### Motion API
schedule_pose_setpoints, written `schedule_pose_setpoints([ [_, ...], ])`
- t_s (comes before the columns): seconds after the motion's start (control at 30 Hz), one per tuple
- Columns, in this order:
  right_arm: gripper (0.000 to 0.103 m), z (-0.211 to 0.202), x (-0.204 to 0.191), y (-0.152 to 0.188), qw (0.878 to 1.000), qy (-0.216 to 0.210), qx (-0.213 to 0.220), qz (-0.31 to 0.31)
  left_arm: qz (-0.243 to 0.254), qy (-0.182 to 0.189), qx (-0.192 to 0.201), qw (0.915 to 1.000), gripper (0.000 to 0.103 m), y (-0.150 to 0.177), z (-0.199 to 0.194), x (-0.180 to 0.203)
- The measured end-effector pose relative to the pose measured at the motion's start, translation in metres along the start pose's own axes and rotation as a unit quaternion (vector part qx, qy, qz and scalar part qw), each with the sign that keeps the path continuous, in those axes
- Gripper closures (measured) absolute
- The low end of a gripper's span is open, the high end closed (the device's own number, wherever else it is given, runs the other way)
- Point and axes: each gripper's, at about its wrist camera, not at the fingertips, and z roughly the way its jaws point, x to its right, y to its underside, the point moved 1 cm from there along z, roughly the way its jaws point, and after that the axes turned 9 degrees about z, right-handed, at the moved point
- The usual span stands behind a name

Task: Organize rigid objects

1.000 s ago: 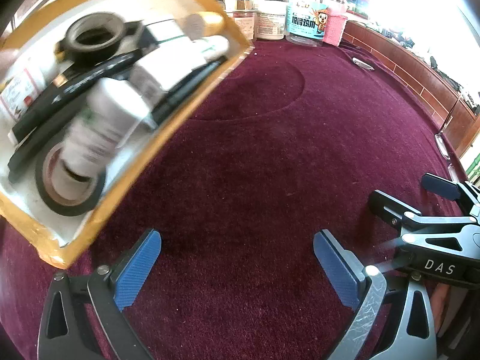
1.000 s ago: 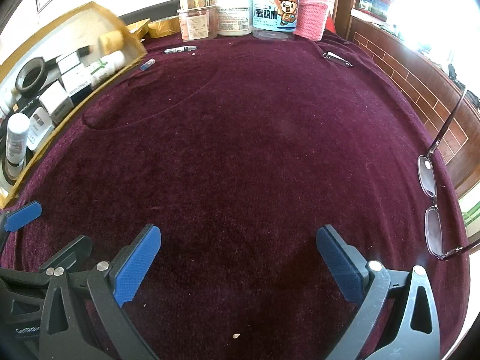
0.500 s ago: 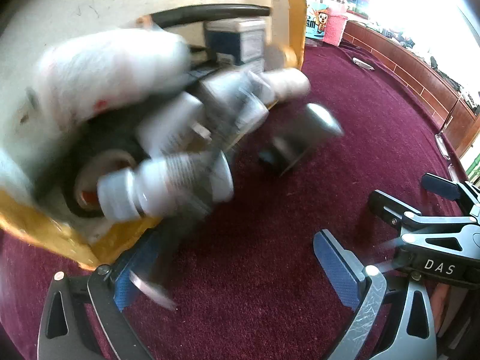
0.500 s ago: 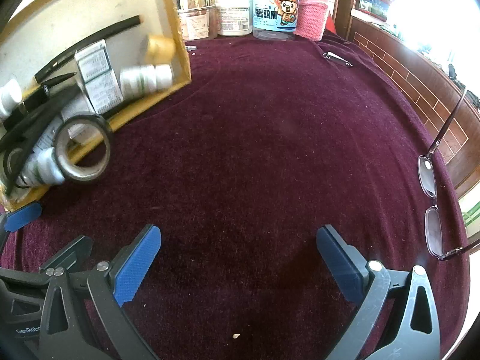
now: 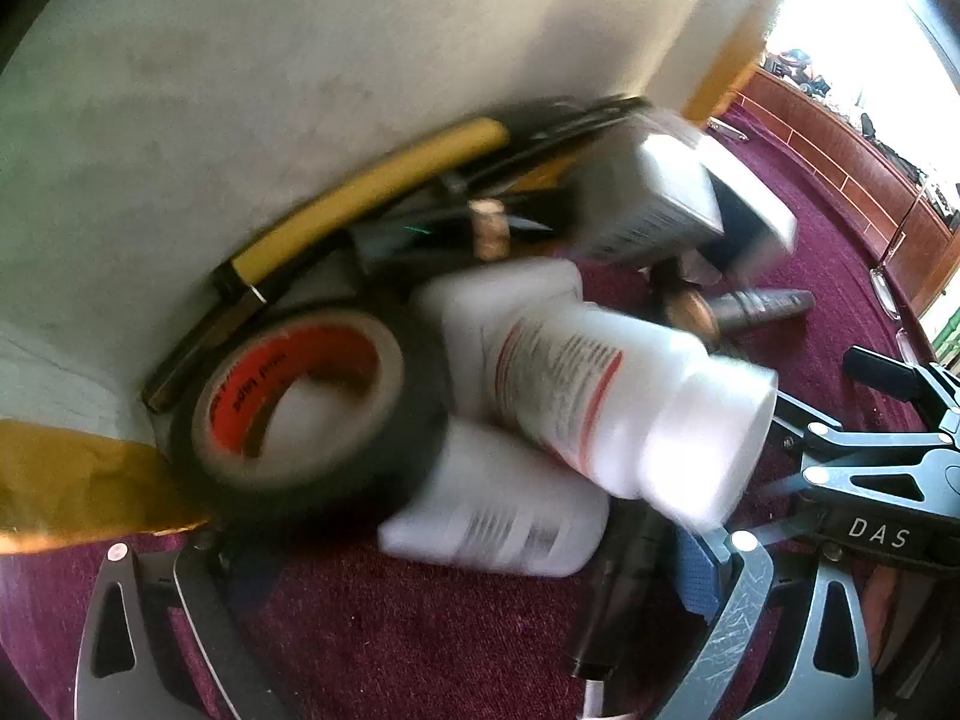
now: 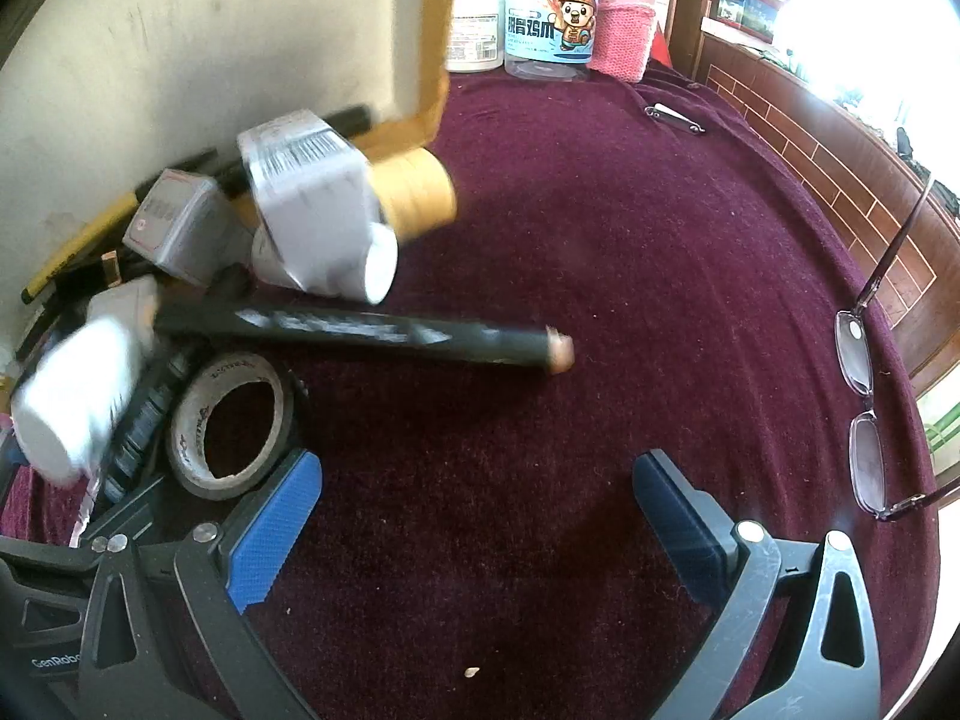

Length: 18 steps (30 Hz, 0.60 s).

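Barely started: the tipped box has its contents, tape roll, black marker and white bottle, heaped on the maroon surface unsorted. Your right tongs and left tongs are spread, holding nothing.

Cardboard tray, tilted a second ago, now stands nearly upright, and its contents have spilled onto the maroon cloth: tape roll, black marker, white bottles (blurred, mid-tumble), grey boxes, tan spool.
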Motion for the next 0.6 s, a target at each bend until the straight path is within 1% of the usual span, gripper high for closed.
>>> schedule_pose_setpoints([
  [0.6, 0.000, -0.0002, 0.0002, 0.0002, 1.000, 0.000, 0.000, 0.000, -0.001, 0.001, 0.000, 1.0000, 0.001, 0.0030, -0.0004, -0.0012],
])
